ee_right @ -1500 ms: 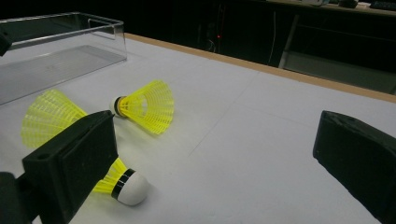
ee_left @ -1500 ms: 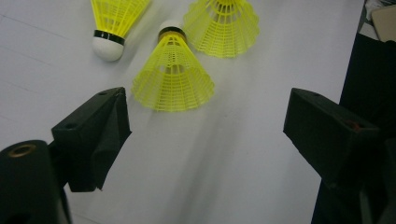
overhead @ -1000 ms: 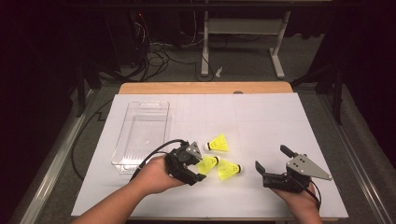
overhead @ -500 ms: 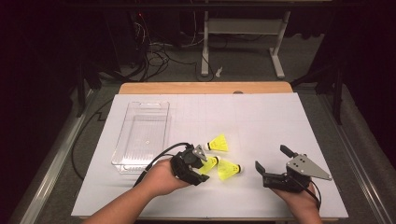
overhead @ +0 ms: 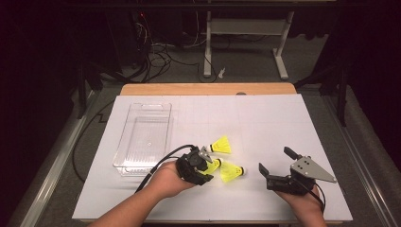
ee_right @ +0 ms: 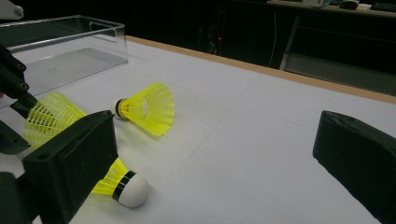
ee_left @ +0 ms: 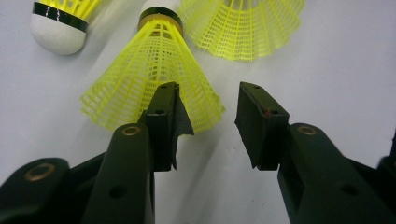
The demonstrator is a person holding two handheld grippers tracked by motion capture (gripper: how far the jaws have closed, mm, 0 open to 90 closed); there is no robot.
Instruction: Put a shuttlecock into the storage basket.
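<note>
While your left gripper (ee_left: 205,121) has been closing, its jaws straddle the middle shuttlecock's (ee_left: 154,84) skirt edge, gap remaining | high view hides that gap behind your hand | right gripper (ee_right: 224,154) wide, holding nothing | right gripper view shows the clear tray (ee_right: 70,46) beyond all three shuttlecocks

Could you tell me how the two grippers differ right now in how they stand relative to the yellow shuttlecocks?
The left gripper sits over the middle shuttlecock, one jaw on its mesh skirt, while the right gripper rests apart from all three. The left gripper's jaws have just been closing and stand narrow, not yet pinching the skirt; the right gripper's jaws stand wide with nothing between them. Both are black and hand-held low over the white table.
</note>
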